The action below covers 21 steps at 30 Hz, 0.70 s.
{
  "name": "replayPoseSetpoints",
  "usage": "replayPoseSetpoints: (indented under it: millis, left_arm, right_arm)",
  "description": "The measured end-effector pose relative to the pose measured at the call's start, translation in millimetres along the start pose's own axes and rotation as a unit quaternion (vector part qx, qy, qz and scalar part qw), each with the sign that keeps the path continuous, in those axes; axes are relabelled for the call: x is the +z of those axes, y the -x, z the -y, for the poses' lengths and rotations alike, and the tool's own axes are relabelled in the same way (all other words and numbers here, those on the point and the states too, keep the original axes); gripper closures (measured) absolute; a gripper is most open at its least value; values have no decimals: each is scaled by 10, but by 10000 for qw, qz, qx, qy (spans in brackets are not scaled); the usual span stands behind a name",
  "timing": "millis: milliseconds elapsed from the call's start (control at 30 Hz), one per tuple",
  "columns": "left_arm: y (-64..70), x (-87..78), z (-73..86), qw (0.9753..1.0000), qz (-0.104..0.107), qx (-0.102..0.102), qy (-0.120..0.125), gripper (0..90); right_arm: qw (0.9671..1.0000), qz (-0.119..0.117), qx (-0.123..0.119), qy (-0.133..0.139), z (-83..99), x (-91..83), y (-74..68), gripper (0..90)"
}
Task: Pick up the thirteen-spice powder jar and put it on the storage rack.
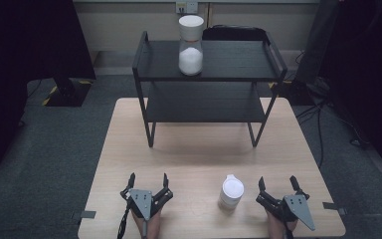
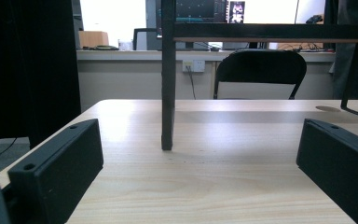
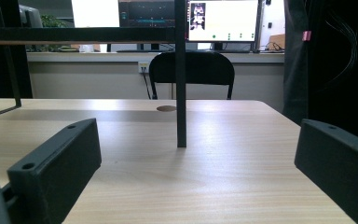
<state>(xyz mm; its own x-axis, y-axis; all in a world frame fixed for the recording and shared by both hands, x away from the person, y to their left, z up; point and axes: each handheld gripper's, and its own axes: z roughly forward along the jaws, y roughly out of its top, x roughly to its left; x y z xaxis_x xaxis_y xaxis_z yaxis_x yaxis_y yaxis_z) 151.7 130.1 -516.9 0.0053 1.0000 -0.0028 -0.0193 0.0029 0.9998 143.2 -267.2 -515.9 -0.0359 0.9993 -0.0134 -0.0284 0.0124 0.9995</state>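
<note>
A small white lidded plastic jar [image 1: 230,193] is seen at 6 o'clock on the pale wood-grain counter [image 1: 199,154], between the left tool [image 1: 147,182] and the right tool [image 1: 278,185], just beside the right one and untouched. Both tools are held wide, nothing gripped. A black two-tier metal shelf [image 1: 214,102] is stood at 12 o'clock; a tall clear jar with white lid and white contents [image 1: 190,46] is carried on its top tier. In the gripper views one shelf leg [image 2: 168,116] is seen dead ahead. The forearms are cut off at the frame edge.
</note>
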Motion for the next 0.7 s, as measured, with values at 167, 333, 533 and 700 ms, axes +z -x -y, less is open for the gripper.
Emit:
replayPoseSetpoints:
  millis: [167, 333, 533, 700]
  left_arm:
    - [0, 0, 0, 10000, 0, 1, 0, 0]
    - [1, 0, 0, 10000, -2, 0, 1, 0]
    - [1, 1, -1, 10000, -3, 0, -1, 0]
    - [-10, 2, -1, 10000, 35, 1, 0, 0]
  right_arm:
    - [10000, 3, 0, -1, 0, 0, -1, 0]
    - [10000, -24, -5, 0, -1, 1, 9, 0]
    - [9999, -81, -21, -63, -24, 7, 24, 0]
    - [9993, -334, 37, -144, -151, 15, 61, 0]
